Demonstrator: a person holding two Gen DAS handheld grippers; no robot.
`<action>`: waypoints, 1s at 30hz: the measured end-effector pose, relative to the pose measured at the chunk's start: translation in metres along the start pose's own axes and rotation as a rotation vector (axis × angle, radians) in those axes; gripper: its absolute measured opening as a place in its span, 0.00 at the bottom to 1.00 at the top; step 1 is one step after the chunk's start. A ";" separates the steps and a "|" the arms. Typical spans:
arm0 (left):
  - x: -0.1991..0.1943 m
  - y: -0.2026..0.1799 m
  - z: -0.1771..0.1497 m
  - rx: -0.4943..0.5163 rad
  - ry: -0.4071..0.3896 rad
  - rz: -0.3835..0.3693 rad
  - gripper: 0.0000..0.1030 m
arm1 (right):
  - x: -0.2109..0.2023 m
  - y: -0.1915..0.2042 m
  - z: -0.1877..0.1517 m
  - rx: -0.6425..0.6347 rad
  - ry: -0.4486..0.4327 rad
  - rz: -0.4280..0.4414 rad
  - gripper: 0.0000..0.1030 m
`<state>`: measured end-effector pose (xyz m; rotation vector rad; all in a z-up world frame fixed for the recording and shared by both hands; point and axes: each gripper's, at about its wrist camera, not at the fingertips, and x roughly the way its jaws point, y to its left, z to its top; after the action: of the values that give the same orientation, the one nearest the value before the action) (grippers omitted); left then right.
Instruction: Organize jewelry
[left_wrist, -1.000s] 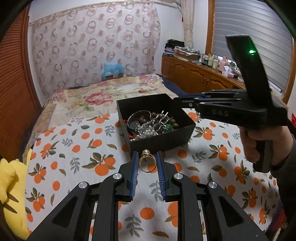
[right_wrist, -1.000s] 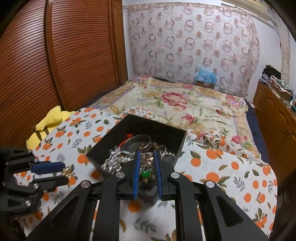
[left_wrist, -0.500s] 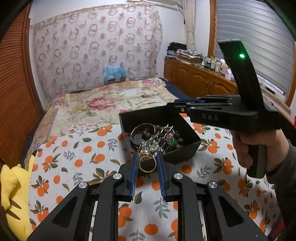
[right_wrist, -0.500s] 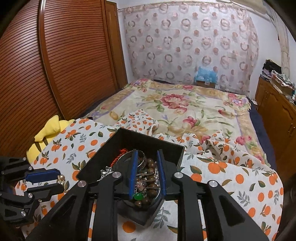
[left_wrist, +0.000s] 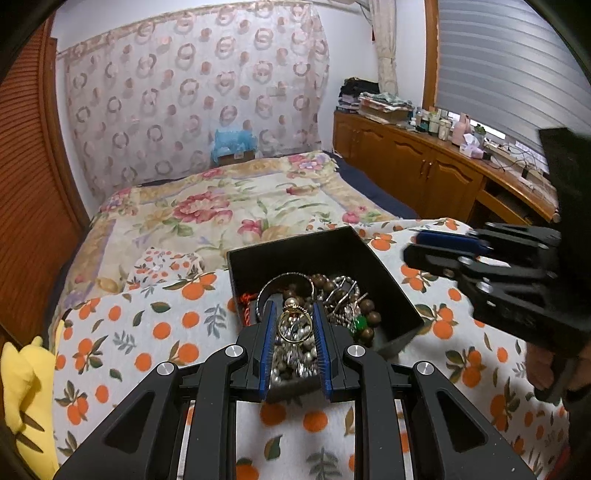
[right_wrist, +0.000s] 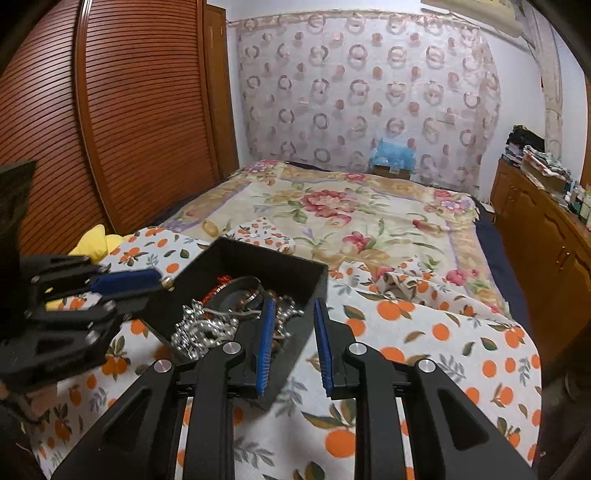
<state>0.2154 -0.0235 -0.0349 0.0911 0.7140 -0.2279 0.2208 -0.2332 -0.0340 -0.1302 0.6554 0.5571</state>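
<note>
Left gripper (left_wrist: 294, 326) pinches the gold ring (left_wrist: 293, 325) by its thin, slippery band above the black box (left_wrist: 373, 258); right gripper (right_wrist: 293, 332) beside it, jaws apart, empty.

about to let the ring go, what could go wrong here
1. The ring is pinched by the left gripper above the box, near its front wall; released there, it may bounce out onto the cloth.
2. It would land in the tangled jewelry and be hard to find.
3. The right gripper, open, hangs over the box's edge and could tip it.
</note>
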 end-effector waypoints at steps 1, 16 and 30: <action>0.003 -0.001 0.001 0.002 0.003 0.003 0.18 | -0.001 -0.002 -0.002 0.003 -0.001 -0.003 0.23; 0.034 -0.004 0.018 -0.016 0.031 0.021 0.31 | -0.018 -0.014 -0.024 0.037 -0.013 -0.010 0.27; -0.018 0.004 -0.017 -0.064 -0.015 0.056 0.87 | -0.041 -0.003 -0.037 0.087 -0.058 -0.023 0.45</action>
<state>0.1924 -0.0133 -0.0356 0.0479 0.7023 -0.1523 0.1761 -0.2647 -0.0385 -0.0397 0.6197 0.5074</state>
